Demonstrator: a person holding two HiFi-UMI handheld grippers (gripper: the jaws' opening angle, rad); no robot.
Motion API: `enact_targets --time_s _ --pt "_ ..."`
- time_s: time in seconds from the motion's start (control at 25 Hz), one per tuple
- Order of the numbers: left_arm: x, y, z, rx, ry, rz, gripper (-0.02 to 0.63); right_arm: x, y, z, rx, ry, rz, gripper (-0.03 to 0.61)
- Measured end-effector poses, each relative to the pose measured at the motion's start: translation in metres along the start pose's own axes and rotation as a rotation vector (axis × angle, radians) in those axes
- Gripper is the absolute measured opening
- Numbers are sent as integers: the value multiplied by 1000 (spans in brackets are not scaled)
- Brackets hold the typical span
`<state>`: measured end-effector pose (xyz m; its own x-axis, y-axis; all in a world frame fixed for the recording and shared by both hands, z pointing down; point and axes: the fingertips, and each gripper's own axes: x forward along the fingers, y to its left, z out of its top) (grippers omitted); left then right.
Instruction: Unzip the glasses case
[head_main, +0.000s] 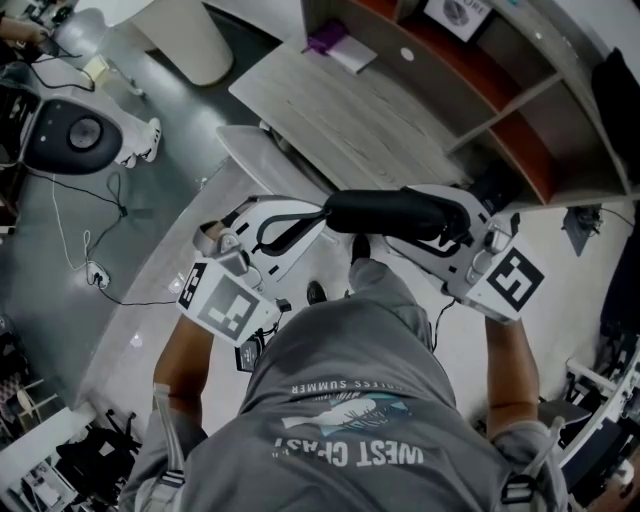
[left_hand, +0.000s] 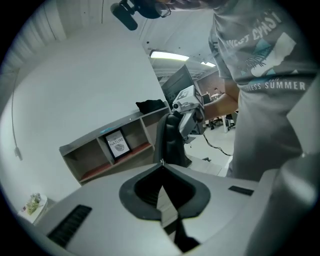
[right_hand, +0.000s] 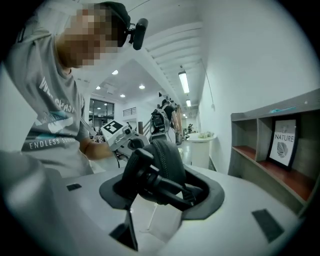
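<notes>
In the head view a black glasses case (head_main: 395, 213) hangs level in the air in front of the person's chest, between the two grippers. My left gripper (head_main: 322, 212) meets its left end; in the left gripper view the jaws (left_hand: 161, 164) are shut, pinching what looks like a small metal zipper pull, with the case (left_hand: 172, 140) standing just beyond. My right gripper (head_main: 447, 226) holds the case's right end. In the right gripper view the zipped case (right_hand: 167, 157) fills the space between the jaws of that gripper (right_hand: 162, 172), and a black strap (right_hand: 165, 187) lies across it.
Ahead stands a pale wooden table (head_main: 340, 110) with a purple item (head_main: 325, 40), and beyond it a shelf unit (head_main: 480, 90) holding a framed picture (left_hand: 117, 144). A cable (head_main: 90, 270) and a dark round device (head_main: 70, 130) lie on the grey floor at the left.
</notes>
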<state>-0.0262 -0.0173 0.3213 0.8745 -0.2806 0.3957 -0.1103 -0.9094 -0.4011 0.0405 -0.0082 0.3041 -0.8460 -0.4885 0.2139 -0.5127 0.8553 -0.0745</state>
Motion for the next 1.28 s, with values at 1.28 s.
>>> enact_targets --time_s 1.28 --pt "9 -2 -13 273 118 52 -2 26 1 -38 124 200 30 227"
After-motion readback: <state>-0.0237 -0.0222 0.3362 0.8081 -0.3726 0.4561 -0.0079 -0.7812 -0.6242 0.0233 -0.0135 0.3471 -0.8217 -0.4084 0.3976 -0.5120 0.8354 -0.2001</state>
